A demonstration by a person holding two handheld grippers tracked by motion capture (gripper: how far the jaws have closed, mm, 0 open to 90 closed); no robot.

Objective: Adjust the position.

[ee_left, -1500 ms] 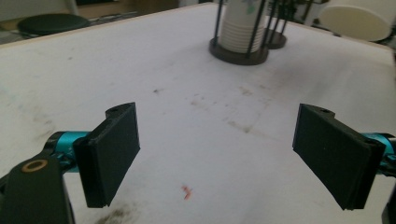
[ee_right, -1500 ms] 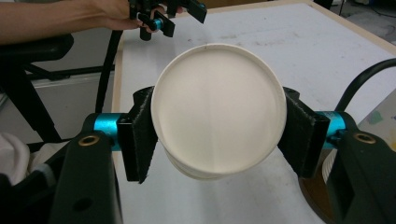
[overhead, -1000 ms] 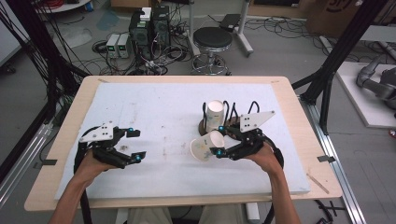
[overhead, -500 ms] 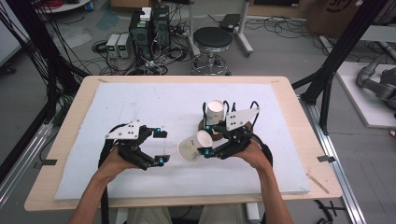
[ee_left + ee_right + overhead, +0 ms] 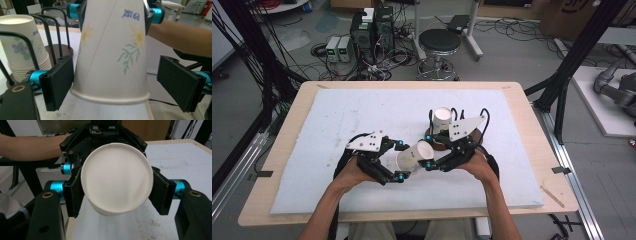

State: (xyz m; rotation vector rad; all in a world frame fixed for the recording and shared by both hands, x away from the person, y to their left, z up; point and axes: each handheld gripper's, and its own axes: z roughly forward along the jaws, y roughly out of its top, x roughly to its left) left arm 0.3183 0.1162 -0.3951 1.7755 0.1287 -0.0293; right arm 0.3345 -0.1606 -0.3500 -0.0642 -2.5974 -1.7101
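Surface: white foam mat laid over a wooden table; behind it, floor cabling, equipment boxes and a round stool.
Right gripper: jaws clamped on the base end of a paper cup, one pad on each side. In the right gripper view the flat white bottom faces the camera, with the walls pinched between the pads.
Left gripper: jaws spread, one on each side of the cup's rim end. In the left gripper view both pads stand apart from the paper, the near one just beside the rolled rim; nothing is gripped.
Cup position: held off the mat, lying roughly on its side between the two grippers, near the table's middle, mouth toward the left gripper.
Cup stack: more flower-printed cups nested in a black wire holder on a dark round base, just behind the right gripper.
Handling, weight: judged very light; an empty cup needs little force to carry.
Handling, stiffness: thin paper wall, easily dented or ovalled; the bottom disc and rolled rim are the stiffest parts.
Handling, surface: wall looks smooth and tapered, so a pad may slide toward the narrow end.
Recommended hold: close gently just behind the rim, pads opposite each other.
Risk: a hard squeeze at mid-wall would probably crease the cup.
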